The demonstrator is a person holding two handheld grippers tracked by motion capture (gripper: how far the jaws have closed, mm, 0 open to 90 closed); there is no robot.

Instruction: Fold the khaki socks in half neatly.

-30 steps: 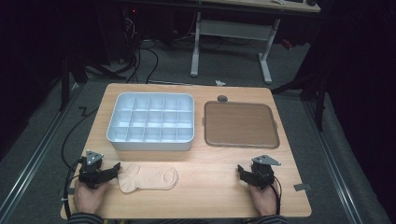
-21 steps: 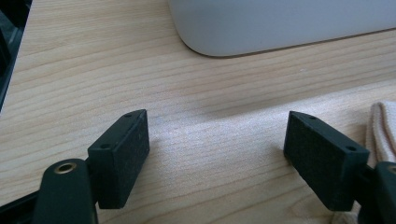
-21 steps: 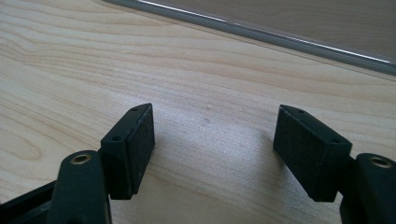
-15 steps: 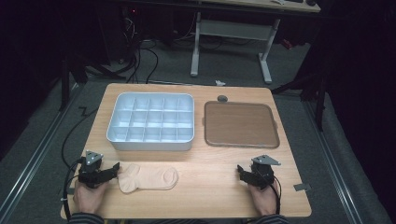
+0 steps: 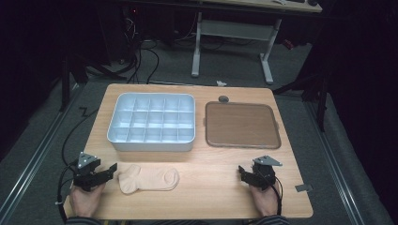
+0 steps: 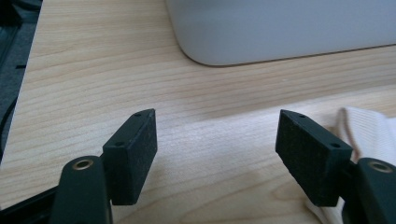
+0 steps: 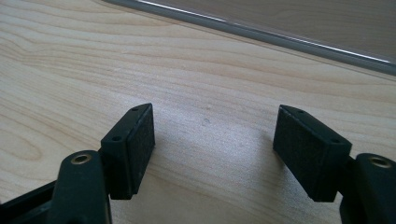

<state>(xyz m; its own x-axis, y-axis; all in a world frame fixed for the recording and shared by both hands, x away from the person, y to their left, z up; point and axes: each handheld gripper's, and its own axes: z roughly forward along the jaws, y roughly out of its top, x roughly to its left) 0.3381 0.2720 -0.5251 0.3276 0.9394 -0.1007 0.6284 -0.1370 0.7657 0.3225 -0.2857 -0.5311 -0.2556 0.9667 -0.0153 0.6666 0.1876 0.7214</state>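
A cream sock (image 5: 149,179) lies flat near the wooden table's front edge. Its cuff (image 6: 369,130) shows just past the right jaw in the left gripper view. My left gripper (image 5: 111,169) rests on the table to the sock's left and points at it. It stands open (image 6: 217,130), and its jaws have just been closing a little, with bare wood between them. My right gripper (image 5: 241,171) sits at the front right, open (image 7: 215,130) over bare wood, with nothing between its jaws.
A white compartment tray (image 5: 151,147) stands behind the sock; its near wall (image 6: 280,28) shows in the left gripper view. To its right lies a flat brown tray (image 5: 241,125), rim (image 7: 261,32). A small dark disc (image 5: 224,99) sits at the back edge.
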